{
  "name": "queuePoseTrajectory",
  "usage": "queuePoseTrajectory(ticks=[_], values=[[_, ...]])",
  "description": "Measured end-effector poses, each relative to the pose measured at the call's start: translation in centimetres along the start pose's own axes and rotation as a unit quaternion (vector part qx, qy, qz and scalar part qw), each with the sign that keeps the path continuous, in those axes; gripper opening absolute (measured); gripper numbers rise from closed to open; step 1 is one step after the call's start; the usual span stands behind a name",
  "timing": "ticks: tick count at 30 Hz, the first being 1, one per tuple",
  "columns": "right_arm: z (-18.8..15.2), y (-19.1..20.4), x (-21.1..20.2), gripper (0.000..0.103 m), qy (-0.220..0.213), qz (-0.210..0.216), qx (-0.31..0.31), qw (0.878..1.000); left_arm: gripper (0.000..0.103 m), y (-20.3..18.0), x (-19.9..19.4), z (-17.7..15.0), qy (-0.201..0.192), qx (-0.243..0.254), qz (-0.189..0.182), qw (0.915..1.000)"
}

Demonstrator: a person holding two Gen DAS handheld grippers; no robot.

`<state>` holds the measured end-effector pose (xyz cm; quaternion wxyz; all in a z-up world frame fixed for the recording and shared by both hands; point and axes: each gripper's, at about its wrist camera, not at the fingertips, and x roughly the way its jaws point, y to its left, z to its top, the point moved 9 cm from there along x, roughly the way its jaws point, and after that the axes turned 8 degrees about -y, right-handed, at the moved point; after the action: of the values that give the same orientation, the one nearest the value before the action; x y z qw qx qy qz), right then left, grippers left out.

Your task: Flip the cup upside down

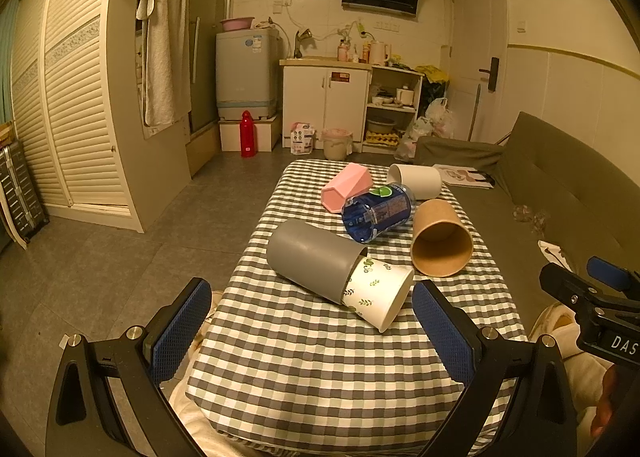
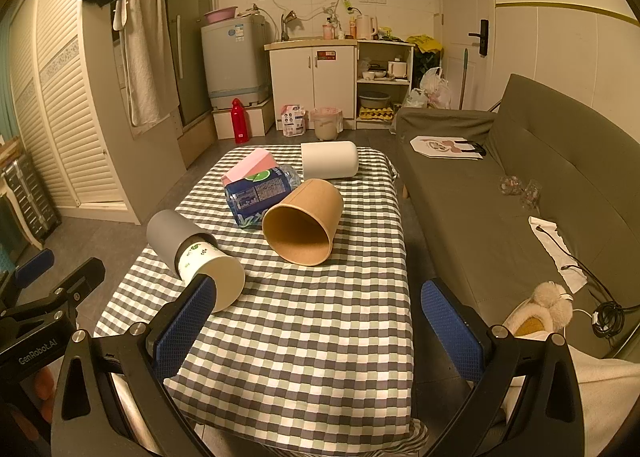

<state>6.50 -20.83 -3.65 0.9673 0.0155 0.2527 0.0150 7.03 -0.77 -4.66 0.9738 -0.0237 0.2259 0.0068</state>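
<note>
Two grippers — left gripper point(image 1: 312, 321) | right gripper point(image 2: 318, 317) | jaws wide, empty — cups point(image 1: 442, 238) toppled.

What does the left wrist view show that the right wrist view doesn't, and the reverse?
Left wrist only: the pink cup's open mouth and the blue bottle's base. Right wrist only: the slipper and black cable beside the sofa. Both show the checked tablecloth, the floral paper cup nested in the grey cup, the brown paper cup, the white cup, all lying down.
</note>
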Motion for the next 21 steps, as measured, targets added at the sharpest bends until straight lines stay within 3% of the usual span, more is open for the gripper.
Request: queuePoseTrajectory(ticks=[21], values=[[-0.7,0.5,0.7,0.103,0.006,0.001,-0.008,1.000,0.103,-0.4,1.4,-0.6,0.013,0.002,-0.004,0.9999]])
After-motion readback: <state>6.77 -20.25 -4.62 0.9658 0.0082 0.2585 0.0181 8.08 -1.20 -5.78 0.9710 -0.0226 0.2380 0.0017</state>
